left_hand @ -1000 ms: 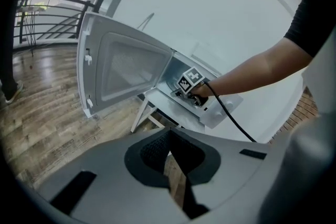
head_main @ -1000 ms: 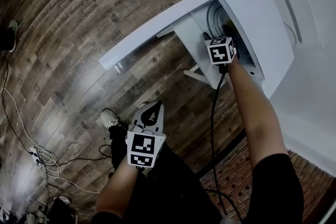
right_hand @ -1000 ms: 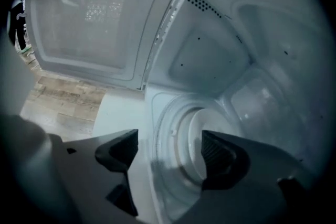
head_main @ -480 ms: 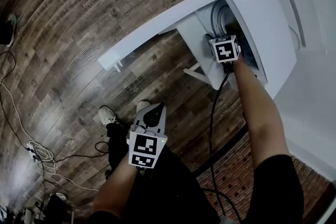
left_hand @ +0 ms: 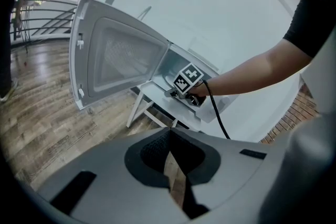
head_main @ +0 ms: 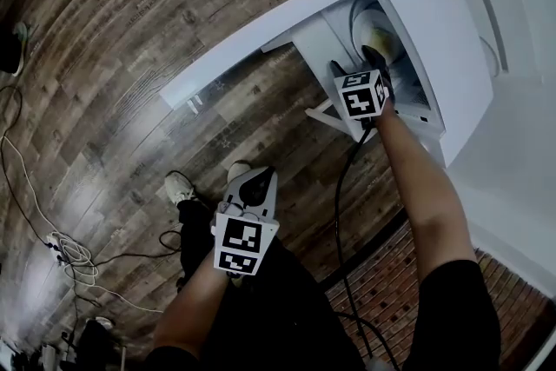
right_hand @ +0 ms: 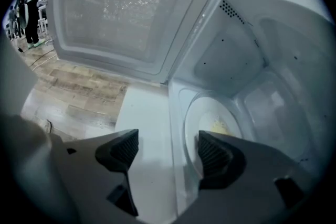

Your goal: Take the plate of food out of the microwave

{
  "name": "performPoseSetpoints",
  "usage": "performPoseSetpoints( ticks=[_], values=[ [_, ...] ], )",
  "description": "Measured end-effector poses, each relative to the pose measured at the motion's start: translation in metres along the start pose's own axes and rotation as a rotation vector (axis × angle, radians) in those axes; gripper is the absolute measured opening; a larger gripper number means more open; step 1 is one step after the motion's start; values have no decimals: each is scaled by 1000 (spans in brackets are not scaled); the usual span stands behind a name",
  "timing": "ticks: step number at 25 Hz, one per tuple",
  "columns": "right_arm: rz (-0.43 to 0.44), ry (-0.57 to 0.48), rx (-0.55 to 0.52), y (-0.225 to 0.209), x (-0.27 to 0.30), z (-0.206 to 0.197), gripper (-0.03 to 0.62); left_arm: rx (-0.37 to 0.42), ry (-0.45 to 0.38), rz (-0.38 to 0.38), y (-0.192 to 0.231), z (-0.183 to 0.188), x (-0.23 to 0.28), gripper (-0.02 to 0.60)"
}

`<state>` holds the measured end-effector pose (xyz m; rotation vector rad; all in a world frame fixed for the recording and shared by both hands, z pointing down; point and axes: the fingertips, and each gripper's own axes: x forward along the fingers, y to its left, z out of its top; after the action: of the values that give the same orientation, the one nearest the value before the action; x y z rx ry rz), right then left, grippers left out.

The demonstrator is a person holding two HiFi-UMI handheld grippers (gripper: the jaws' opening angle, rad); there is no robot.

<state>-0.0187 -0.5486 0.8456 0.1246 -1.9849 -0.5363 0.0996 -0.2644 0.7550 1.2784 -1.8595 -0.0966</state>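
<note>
While the right claw [right_hand: 165,147] hangs at the mouth of the microwave [right_hand: 239,44] with its jaws wide apart and nothing between them, the plate [right_hand: 207,123] lies just ahead of it and a little to its right, on the oven floor inside. From the right gripper view the claw's right jaw overlaps the plate's near rim; whether it touches cannot be told. Its left jaw sits over the white ledge [right_hand: 142,123] in front of the oven, left of the plate.

White and round, the plate lies flat, with a small yellow patch of food [right_hand: 219,126] near its middle. The rest of its surface looks bare and pale.

Left of the claw and above it, the door [right_hand: 121,13] stands swung fully open, its inner window facing the claw.

Well back from the oven, the left claw [head_main: 252,188] is held low near the person's body over the wood floor [head_main: 104,56]. Its jaws are closed on each other, gripping nothing, and it points toward the open door, far from the plate.
</note>
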Motion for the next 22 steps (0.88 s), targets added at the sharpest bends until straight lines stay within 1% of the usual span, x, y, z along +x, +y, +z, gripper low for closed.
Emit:
performPoseSetpoints(
  ticks=[3, 5, 9, 12, 14, 15, 16, 17, 18, 20, 22],
  values=[
    [-59, -9, -37, -5, 1, -1, 373, 1, 9, -6, -2, -5, 0, -8],
    [-86, 7, -55, -9, 5, -4, 373, 0, 15, -8, -3, -9, 0, -8],
    [-86, 47, -71, -11, 13, -10, 373, -5, 21, -9, -4, -13, 2, -8],
    [-85, 48, -90, -6, 11, -9, 373, -4, 19, -12, -2, -12, 1, -8],
    [-103, 42, -116, -3, 7, -8, 362, -3, 16, -13, -1, -11, 0, -8],
    [-126, 37, -130, -5, 5, -7, 322, -4, 14, -12, 0, -10, 0, -8],
    [-156, 33, -140, -8, 2, -7, 248, -5, 12, -12, 0, -10, -1, -8],
    [-183, 32, -142, -12, 0, -8, 192, -7, 11, -11, 1, -9, -1, -8],
    [-204, 35, -136, -17, -2, -9, 156, -7, 10, -10, 2, -9, -1, -8],
    [-225, 44, -125, -23, -4, -12, 100, -9, 10, -8, 3, -10, -2, -8],
    [-235, 49, -139, -23, -6, -15, 94, -11, 12, -11, 2, -11, -2, -8]
  ],
)
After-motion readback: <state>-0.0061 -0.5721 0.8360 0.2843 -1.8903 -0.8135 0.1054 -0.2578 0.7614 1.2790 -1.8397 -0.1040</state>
